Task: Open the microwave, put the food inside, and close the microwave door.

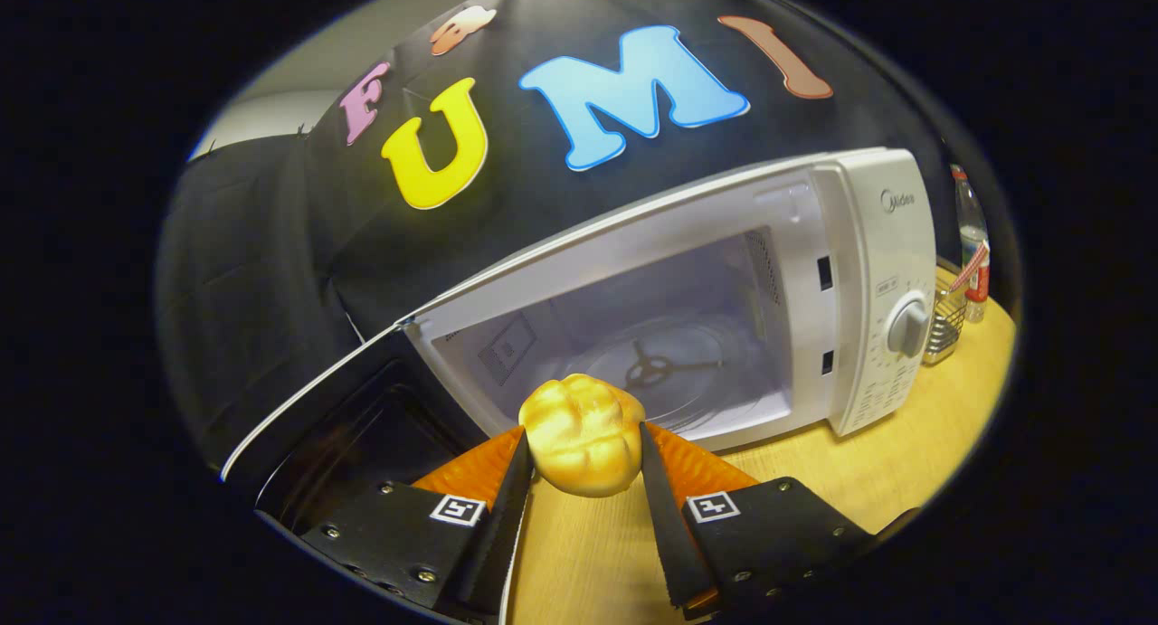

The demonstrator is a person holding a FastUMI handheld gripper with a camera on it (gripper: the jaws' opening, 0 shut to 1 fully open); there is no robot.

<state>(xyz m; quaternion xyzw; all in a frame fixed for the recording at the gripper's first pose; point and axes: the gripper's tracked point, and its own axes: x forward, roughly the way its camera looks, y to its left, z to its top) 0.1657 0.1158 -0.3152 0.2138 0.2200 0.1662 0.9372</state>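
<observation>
Clamping the bread roll between them, the jaws hold it before the open microwave.

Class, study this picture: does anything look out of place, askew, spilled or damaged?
Nothing stands out. The gripper holds the bread roll between both fingers, the microwave door hangs open, and its glass turntable sits flat.

wooden table | wire basket | bottle behind basket
</observation>
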